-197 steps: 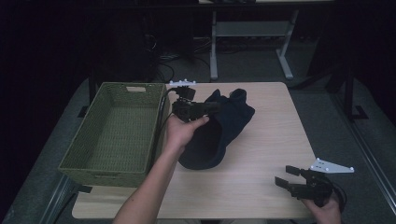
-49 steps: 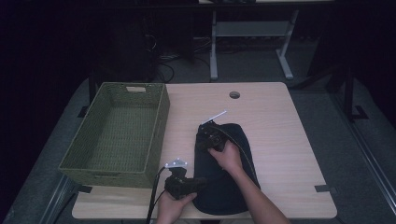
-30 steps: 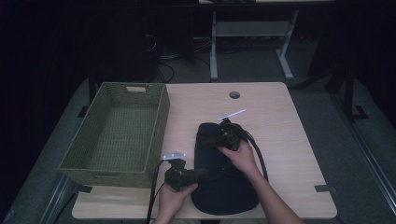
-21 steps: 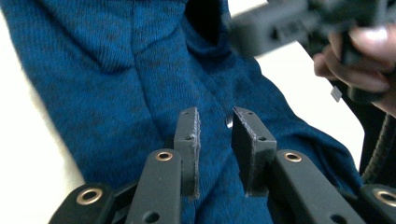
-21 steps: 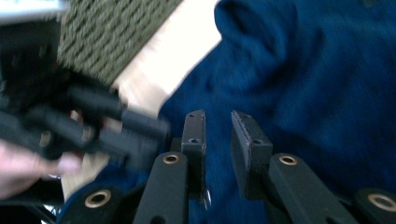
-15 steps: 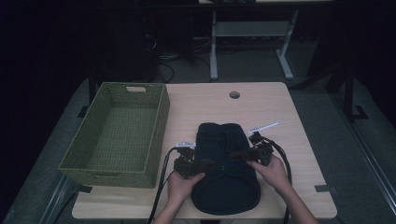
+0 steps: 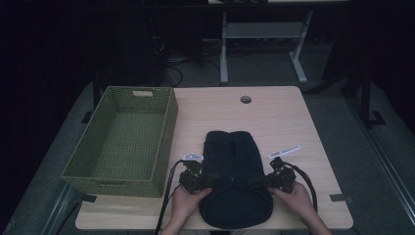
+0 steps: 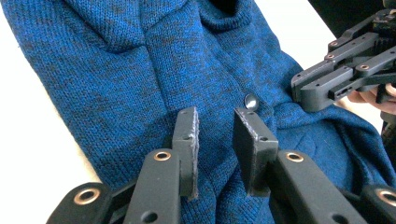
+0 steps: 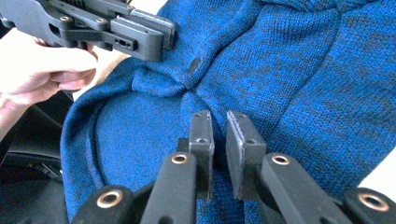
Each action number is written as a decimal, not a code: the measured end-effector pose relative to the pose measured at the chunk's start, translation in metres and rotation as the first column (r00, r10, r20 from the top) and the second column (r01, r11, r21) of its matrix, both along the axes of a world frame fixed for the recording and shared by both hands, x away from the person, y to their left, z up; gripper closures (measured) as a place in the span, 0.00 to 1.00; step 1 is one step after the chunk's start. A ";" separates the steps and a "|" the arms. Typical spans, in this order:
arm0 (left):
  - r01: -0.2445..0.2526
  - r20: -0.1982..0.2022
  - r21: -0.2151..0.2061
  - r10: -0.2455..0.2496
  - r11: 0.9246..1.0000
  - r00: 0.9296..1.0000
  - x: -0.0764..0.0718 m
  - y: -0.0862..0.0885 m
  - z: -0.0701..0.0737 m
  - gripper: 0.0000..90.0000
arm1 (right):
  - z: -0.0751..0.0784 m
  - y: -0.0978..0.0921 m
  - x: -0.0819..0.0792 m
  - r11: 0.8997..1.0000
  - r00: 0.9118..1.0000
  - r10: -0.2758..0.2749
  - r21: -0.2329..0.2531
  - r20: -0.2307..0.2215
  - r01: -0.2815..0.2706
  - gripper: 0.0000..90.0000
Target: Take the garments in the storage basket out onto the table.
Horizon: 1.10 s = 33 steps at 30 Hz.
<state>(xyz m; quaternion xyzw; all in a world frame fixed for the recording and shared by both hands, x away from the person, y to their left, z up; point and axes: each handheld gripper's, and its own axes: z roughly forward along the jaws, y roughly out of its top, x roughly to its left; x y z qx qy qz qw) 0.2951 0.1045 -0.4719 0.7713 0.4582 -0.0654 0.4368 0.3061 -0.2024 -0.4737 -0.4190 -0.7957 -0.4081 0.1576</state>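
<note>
A dark blue knit garment [image 7: 237, 196] lies folded flat at the table's near edge. My left gripper [image 7: 211, 180] reaches over its left side, and my right gripper [image 7: 257, 182] over its right side, the two pointing at each other. In the left gripper view the jaws [image 8: 215, 112] stand a finger's width apart over the knit [image 8: 116, 70], near a small dark button [image 8: 251, 100]. In the right gripper view the jaws [image 9: 219, 114] are only narrowly apart above the fabric [image 9: 303, 60]. The cloth puckers between the two grippers. I see nothing clamped.
An empty green woven basket [image 7: 169, 122] stands on the left part of the wooden table [image 7: 279, 122]. A round cable hole [image 7: 245, 99] sits near the far edge. Cables trail from both grippers off the near edge.
Both grippers moved from the garment's middle out to its left and right sides, then slightly toward the person. The garment now lies flatter, squarer and a little nearer.
</note>
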 end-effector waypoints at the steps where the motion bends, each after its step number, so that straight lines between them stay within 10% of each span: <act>1: 0.004 0.001 0.003 -0.004 1.000 1.000 -0.001 0.001 0.000 0.79 | -0.001 0.002 -0.003 1.000 1.000 0.002 0.001 0.002 -0.002 0.90; 10: -0.022 0.043 -0.047 0.024 0.999 0.999 -0.002 0.008 0.016 0.79 | 0.004 0.004 -0.005 1.000 1.000 0.024 0.011 -0.001 -0.024 0.89; 20: -0.089 0.054 -0.135 0.097 0.987 0.994 0.041 -0.003 0.025 0.79 | 0.030 0.015 0.053 0.985 0.995 -0.097 0.146 0.025 0.093 0.92; 33: -0.120 -0.047 -0.046 0.118 0.992 0.992 0.064 -0.010 -0.003 0.79 | -0.011 0.028 0.086 0.986 0.986 -0.157 0.052 -0.063 0.160 0.96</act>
